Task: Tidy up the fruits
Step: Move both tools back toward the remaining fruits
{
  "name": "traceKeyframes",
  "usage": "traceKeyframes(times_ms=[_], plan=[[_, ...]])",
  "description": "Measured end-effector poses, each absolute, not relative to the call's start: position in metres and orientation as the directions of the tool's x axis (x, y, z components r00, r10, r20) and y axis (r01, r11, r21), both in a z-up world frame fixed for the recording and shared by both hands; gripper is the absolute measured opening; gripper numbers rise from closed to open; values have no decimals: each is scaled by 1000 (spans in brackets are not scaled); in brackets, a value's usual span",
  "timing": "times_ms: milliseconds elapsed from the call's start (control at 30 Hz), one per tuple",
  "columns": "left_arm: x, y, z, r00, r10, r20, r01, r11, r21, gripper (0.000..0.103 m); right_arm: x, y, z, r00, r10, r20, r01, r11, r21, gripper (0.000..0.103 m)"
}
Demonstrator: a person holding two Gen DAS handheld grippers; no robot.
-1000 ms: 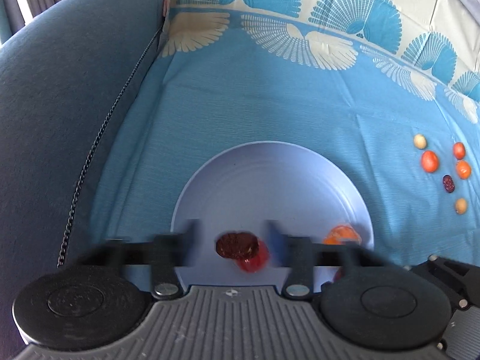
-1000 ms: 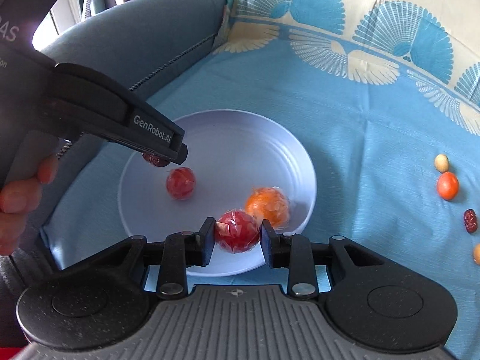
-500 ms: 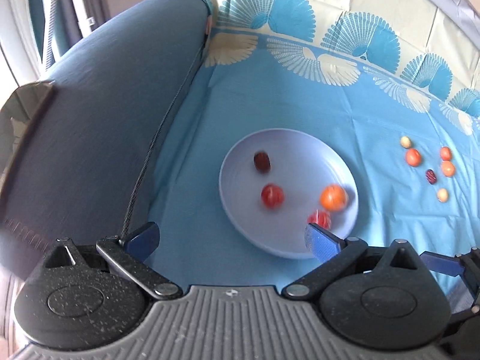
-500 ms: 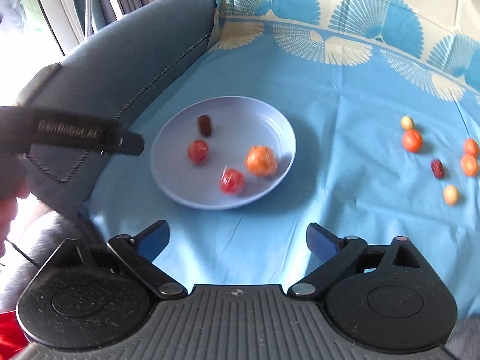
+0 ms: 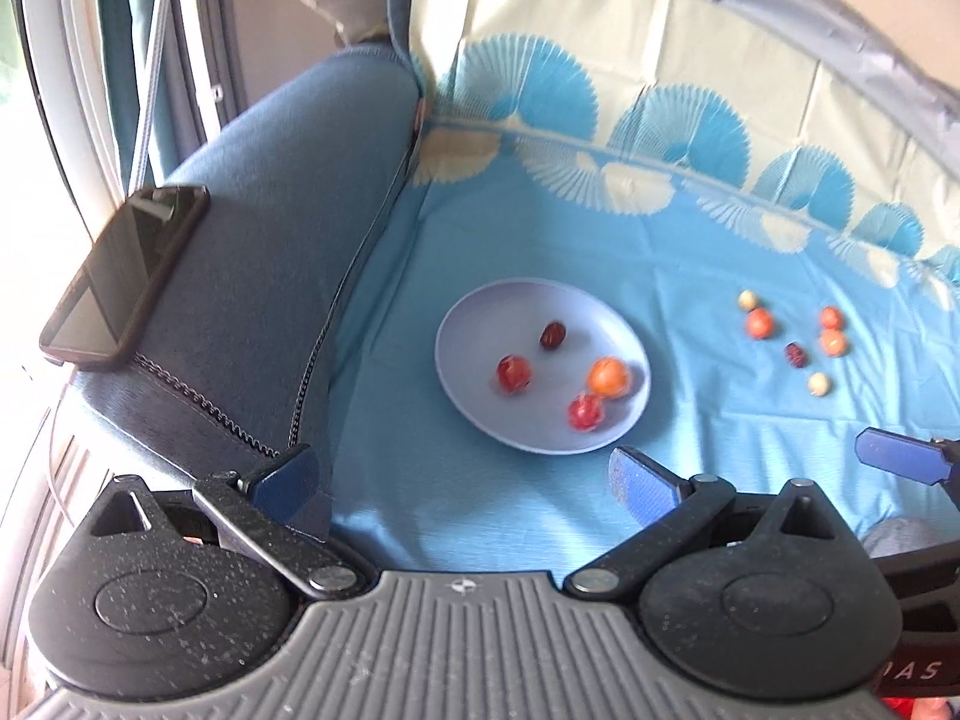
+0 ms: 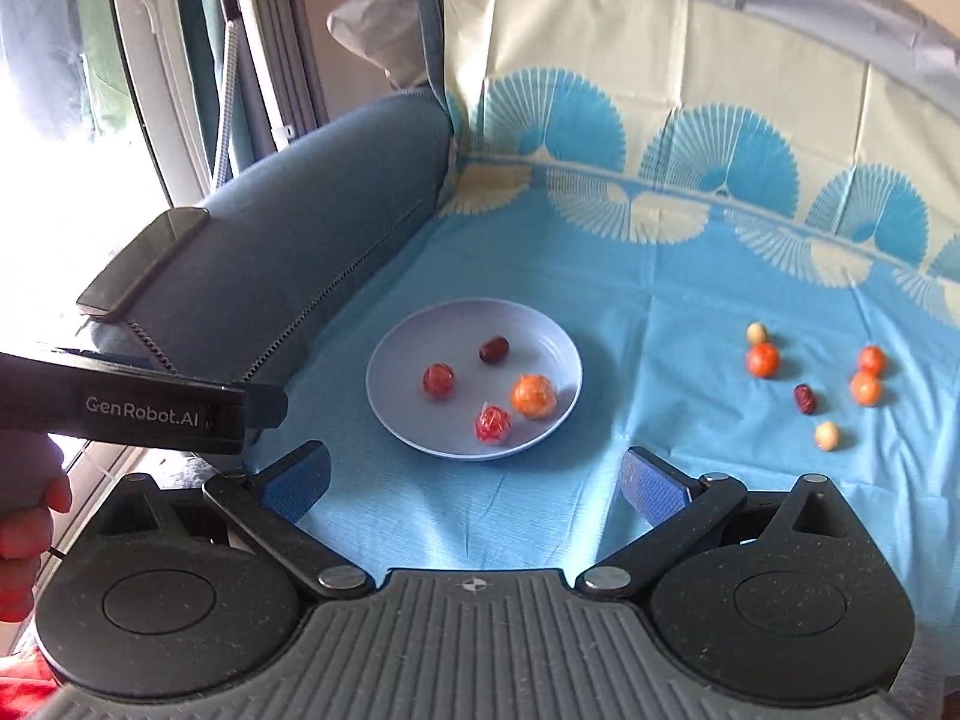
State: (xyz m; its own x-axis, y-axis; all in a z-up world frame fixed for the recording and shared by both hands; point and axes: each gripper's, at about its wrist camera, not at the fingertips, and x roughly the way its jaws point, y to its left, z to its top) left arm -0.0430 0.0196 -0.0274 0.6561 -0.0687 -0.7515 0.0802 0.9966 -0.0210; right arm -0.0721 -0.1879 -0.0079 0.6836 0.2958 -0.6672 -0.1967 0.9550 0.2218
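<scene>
Both claws are pulling back and hanging high above the cloth now. The right gripper (image 6: 474,483) is spreading its blue pads wide with nothing between them; a second ago it was clamped on the wrapped red fruit (image 6: 493,423), which is now sitting on the near side of the plate (image 6: 561,343), straight ahead of it. The left gripper (image 5: 462,480) is gaping empty too, having let go of the dark date (image 5: 552,335), now lying at the far side of the plate. That is making four pieces delivered, counting the orange one (image 6: 533,396) and the other red one (image 6: 438,380). Ahead and to the right of both claws, six loose fruits (image 6: 804,398) are waiting on the blue cloth (image 6: 660,276), well apart from the plate. They are small and slightly blurred, possibly tomatoes and dates. Judging by that, the sorting is under halfway, with the cluster next.
</scene>
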Motion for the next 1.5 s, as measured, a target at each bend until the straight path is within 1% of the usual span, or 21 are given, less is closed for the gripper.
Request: traceKeyframes(times_ms=[233,467,1067,1333,1500], plan=[[-67,14,-9,685,-99,-722,89,995,-52,103,-99,-197,12,732,276,-623,-194,961,197,102],[-79,8,-1,699,-99,-709,97,994,-42,103,-111,-201,18,751,275,-600,-196,961,195,102],[-74,3,-1,696,-79,-714,102,995,-10,103,-111,-206,14,751,285,-596,-182,957,227,102],[-55,-11,1,683,-71,-727,101,995,-2,103,-102,-224,3,762,260,-593,-112,955,275,102],[-33,-37,-1,682,-77,-727,138,990,24,103,-91,-250,-14,770,182,-611,-5,960,279,102]])
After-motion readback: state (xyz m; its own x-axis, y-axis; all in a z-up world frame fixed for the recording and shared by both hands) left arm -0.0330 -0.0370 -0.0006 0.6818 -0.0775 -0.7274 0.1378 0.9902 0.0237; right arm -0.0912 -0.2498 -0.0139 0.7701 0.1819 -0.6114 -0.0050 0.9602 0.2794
